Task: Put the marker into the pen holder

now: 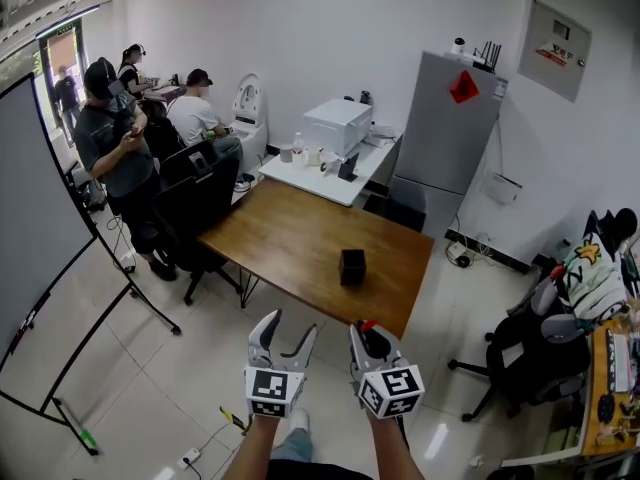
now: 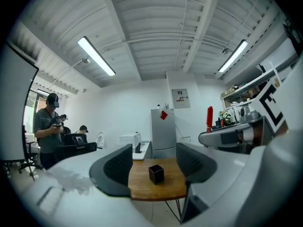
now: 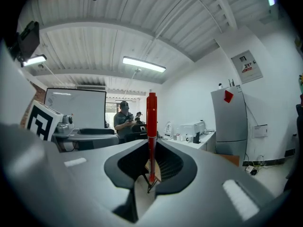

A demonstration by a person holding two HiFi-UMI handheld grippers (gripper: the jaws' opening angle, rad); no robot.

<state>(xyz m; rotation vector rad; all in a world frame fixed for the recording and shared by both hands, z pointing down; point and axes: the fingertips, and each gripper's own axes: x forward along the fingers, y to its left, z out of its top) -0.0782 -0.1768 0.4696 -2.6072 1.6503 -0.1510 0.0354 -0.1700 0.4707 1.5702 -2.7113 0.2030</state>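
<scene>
One white-walled room with pale tiled floor [image 1: 200, 368] and grey refrigerator [image 1: 445, 133] at back wall; ribbed ceiling [image 2: 151, 32] shown only in gripper views. Brown wooden table [image 1: 290, 238] stood mid-room, ahead of both grippers. Left gripper [image 1: 292, 324]: jaws held wide apart, nothing gripped; table framed far beyond them. Right gripper [image 1: 368, 334]: jaws clamped on red cylindrical marker [image 3: 151, 126], held upright. Small black cube-shaped pen holder [image 1: 352, 266] stood on table, seen in head and left gripper views only, well apart from marker.
</scene>
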